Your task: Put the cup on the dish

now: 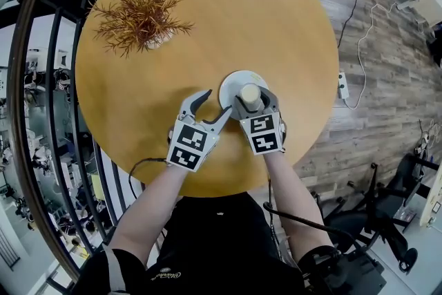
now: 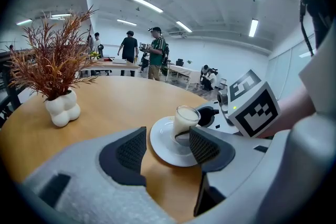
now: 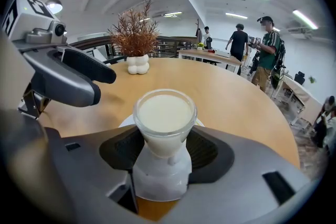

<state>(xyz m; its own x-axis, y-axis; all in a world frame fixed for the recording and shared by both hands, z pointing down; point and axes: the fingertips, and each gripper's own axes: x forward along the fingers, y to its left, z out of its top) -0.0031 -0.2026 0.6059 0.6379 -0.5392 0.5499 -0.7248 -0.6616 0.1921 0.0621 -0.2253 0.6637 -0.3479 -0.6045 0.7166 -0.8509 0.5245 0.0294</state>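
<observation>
A clear cup full of a cream-coloured liquid stands upright on the white dish, near the front of the round wooden table. My right gripper is shut on the cup, with its dark pads pressed against the cup's lower body. Only a sliver of the dish shows behind the cup in the right gripper view. My left gripper is open and holds nothing, just left of the dish. In the left gripper view the cup and dish lie just beyond its parted jaws.
A dried reddish plant in a white vase stands at the table's far left. The table edge is close to my body. Beyond are wooden floor, cables, railings, and several people standing at desks across the room.
</observation>
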